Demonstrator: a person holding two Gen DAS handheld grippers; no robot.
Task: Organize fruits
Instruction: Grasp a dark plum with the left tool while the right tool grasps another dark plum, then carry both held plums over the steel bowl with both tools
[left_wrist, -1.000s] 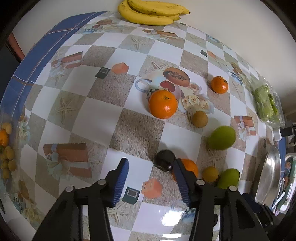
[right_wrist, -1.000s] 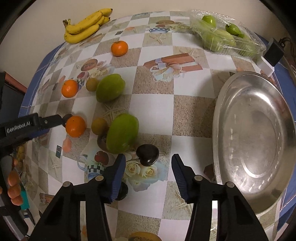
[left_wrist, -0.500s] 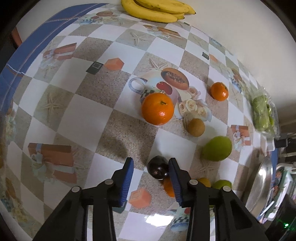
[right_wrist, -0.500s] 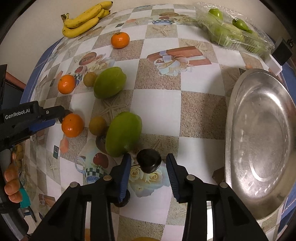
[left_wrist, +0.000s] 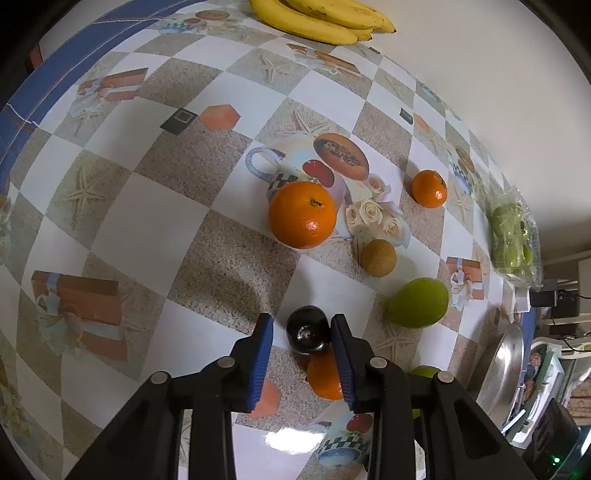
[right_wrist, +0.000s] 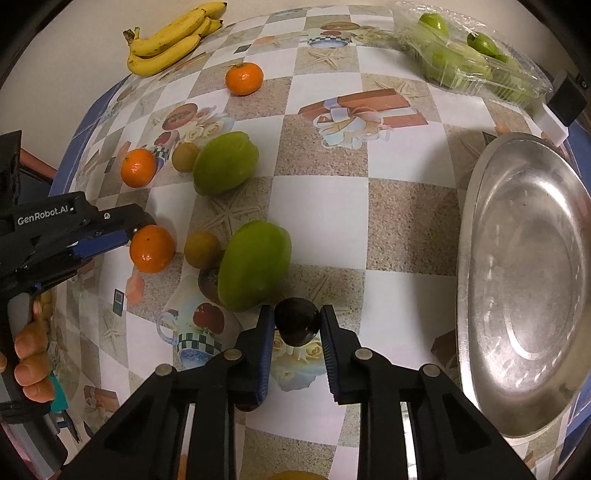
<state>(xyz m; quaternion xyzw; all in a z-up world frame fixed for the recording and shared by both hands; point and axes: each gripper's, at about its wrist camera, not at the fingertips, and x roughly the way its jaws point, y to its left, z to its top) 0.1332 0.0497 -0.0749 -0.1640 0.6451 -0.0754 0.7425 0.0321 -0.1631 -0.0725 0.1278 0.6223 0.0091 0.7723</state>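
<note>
While both claws close, dark plum (right_wrist: 297, 326) sits between right claw (right_wrist: 297, 332) fingers.

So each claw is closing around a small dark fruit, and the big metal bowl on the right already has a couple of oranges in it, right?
Not quite. The metal bowl holds no fruit; the right wrist view shows its bare inside. The oranges lie on the table. The rest holds: the left claw and the right claw each straddle a small dark fruit.
</note>
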